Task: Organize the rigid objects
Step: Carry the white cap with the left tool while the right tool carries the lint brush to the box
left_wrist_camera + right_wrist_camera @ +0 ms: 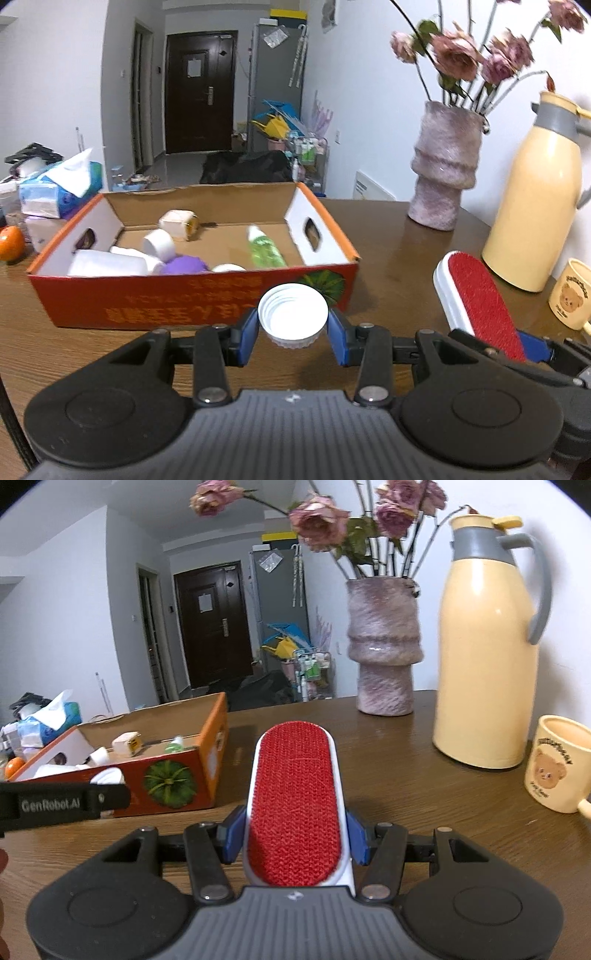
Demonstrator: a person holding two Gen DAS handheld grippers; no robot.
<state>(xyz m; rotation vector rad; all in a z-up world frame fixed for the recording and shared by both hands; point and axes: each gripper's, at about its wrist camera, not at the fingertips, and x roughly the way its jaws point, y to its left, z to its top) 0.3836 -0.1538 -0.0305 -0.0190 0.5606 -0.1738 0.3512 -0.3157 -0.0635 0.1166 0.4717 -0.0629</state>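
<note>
Left wrist view: left gripper (293, 325) clamps the white cap (293, 312), box (192, 295) straight ahead. Right gripper (295, 834) grips the lint brush (294, 805); box lies left.

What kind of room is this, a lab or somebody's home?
Most likely a lived-in flat: a wooden table carries a vase of flowers, a thermos jug and a bear mug, with a front door behind.

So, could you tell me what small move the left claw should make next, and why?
Probably carry the white cap forward over the box's near wall and let go. The left claw grips the cap just short of the box, which already holds other small items.
</note>
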